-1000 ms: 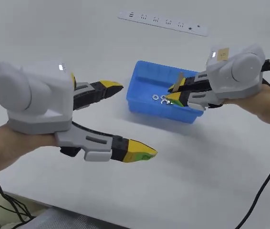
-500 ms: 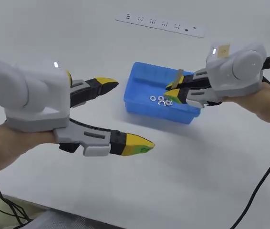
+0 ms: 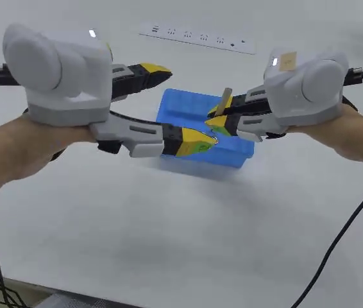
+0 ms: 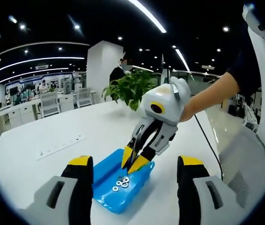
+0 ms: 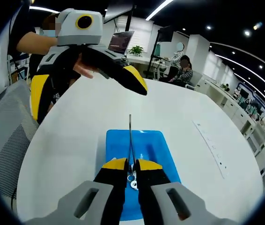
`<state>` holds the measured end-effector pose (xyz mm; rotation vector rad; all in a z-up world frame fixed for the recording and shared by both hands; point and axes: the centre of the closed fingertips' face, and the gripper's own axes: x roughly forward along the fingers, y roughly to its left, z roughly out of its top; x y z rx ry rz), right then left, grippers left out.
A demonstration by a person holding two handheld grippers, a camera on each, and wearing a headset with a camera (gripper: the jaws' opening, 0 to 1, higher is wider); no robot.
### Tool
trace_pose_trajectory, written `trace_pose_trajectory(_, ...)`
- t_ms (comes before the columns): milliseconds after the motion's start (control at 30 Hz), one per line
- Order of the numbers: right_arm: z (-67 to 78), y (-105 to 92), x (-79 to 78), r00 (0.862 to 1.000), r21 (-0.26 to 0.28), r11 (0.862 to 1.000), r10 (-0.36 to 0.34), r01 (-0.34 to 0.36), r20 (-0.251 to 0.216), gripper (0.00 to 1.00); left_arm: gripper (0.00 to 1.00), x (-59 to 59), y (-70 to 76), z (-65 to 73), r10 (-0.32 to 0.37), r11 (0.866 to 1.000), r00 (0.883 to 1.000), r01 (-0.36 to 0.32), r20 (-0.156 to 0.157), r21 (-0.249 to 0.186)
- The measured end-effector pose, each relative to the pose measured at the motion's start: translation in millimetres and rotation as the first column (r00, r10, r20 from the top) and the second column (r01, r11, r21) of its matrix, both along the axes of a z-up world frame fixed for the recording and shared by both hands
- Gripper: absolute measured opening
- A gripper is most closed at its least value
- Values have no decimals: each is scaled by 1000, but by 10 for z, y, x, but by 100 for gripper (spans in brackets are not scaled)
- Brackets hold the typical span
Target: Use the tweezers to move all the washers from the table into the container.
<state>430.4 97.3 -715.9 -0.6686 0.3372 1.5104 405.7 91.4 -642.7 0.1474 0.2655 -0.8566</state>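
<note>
The blue container [image 3: 176,106] sits mid-table, and several small metal washers [image 4: 121,182] lie inside it. My right gripper [image 3: 216,122] hovers over the container's right part, shut on thin metal tweezers [image 3: 225,100] that poke out past its jaws. In the right gripper view the tweezers [image 5: 130,136] run forward over the container [image 5: 149,145], with washers [image 5: 133,181] just under the shut jaws [image 5: 132,167]. My left gripper [image 3: 178,106] is open with nothing in it. Its lower jaw crosses in front of the container. In the left gripper view the container [image 4: 105,191] lies between my left gripper's [image 4: 136,165] jaws.
A white power strip [image 3: 197,37] lies at the far side of the table. Black cables trail off both grippers. The white tabletop [image 3: 168,231] spreads wide in front of the container. People sit at desks in the background of the right gripper view.
My left gripper has risen and moved right, so its lower jaw now overlaps the container's front. The right gripper stays over the container, still holding the tweezers.
</note>
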Motion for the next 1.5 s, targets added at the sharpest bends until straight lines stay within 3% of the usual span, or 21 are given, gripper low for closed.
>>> trace_pose_trajectory(33, 6, 0, -24, 1000, -7, 1000, 12, -12, 13, 8, 66, 15, -30, -2, -25, 999, 1000, 24, 11, 34)
trace_pose_trajectory(100, 18, 1, -48, 1000, -8, 1000, 18, -18, 19, 8, 56, 34, -86, 25, -47, 999, 999, 46, 17, 29)
trace_pose_trajectory(167, 26, 0, -73, 999, -11, 1000, 28, -28, 25, 8, 53, 57, -137, 66, -63, 998, 998, 62, 23, 19)
trace_pose_trajectory(233, 26, -7, -86, 998, -21, 999, 40, -40, 39, 8, 51, 95, -166, 88, -75, 996, 996, 73, 47, 46)
trace_pose_trajectory(433, 41, 6, -94, 997, -25, 999, 49, -48, 51, 8, 26, 73, -244, 18, -154, 983, 988, 150, 31, 105)
trace_pose_trajectory(633, 71, 23, -117, 996, -27, 998, 67, -65, 64, 8, 17, 51, -299, 1, -210, 968, 977, 203, 31, 146)
trace_pose_trajectory(733, 89, 34, -147, 994, -24, 996, 84, -82, 69, 8, 10, 29, -315, -11, -244, 954, 969, 232, 43, 189)
trace_pose_trajectory(767, 93, 39, -163, 994, -23, 996, 91, -90, 68, 8, 9, 28, -327, 1, -255, 948, 965, 237, 60, 212)
trace_pose_trajectory(833, 82, 30, -168, 990, -42, 994, 107, -104, 87, 8, 8, -2, -346, -11, -271, 940, 961, 253, 49, 230)
trace_pose_trajectory(900, 74, 23, -179, 989, -50, 992, 117, -113, 91, 8, 7, -26, -340, -25, -296, 924, 954, 270, 57, 271)
trace_pose_trajectory(1000, 86, 16, -201, 986, -57, 991, 129, -124, 101, 8, 6, -55, -314, -12, -314, 912, 947, 281, 68, 298)
trace_pose_trajectory(1033, 98, 16, -211, 986, -55, 990, 133, -128, 101, 8, 6, -66, -310, 0, -325, 907, 943, 287, 79, 307)
trace_pose_trajectory(1067, 129, 23, -216, 986, -48, 991, 132, -127, 102, 8, 6, -63, -295, 35, -342, 897, 932, 286, 119, 337)
trace_pose_trajectory(1100, 149, 26, -216, 986, -44, 991, 131, -127, 105, 8, 6, -87, -288, 38, -338, 902, 935, 289, 106, 321)
trace_pose_trajectory(1167, 190, 31, -231, 985, -35, 991, 134, -131, 107, 8, 5, -99, -261, 76, -345, 901, 931, 293, 119, 321)
trace_pose_trajectory(1300, 237, 3, -284, 984, -24, 990, 139, -137, 109, 9, 5, -156, -178, 95, -354, 899, 928, 304, 116, 314)
trace_pose_trajectory(1500, 269, -41, -415, 987, -12, 990, 138, -138, 79, 9, 5, -280, -126, 71, -353, 908, 929, 313, 108, 278)
